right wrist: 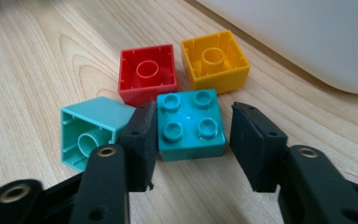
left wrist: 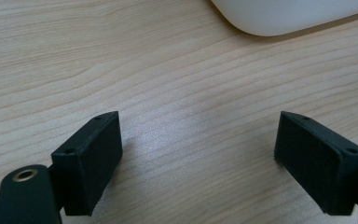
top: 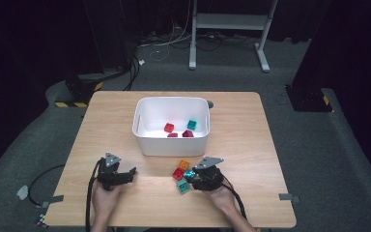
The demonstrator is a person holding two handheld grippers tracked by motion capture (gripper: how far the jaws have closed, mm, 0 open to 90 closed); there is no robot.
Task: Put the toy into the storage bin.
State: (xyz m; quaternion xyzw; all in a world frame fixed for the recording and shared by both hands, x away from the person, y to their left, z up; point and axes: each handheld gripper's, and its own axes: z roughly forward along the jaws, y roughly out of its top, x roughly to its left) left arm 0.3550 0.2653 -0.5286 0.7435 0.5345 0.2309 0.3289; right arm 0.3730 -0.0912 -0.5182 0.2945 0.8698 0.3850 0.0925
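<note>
A turquoise brick lies studs-up on the table between the jaws of my right gripper. The left jaw touches it, while a thin gap remains at the right jaw, so the gripper is open. Around it lie a red brick and an orange brick, both hollow side up, and a mint brick on its side. In the high view this cluster sits just in front of the white bin. My left gripper stands open over bare wood, front left.
The white bin holds a red brick, a teal brick and two magenta bricks. Its rounded corner lies just ahead of the left gripper. Cables trail off the table's front edge beside both hands.
</note>
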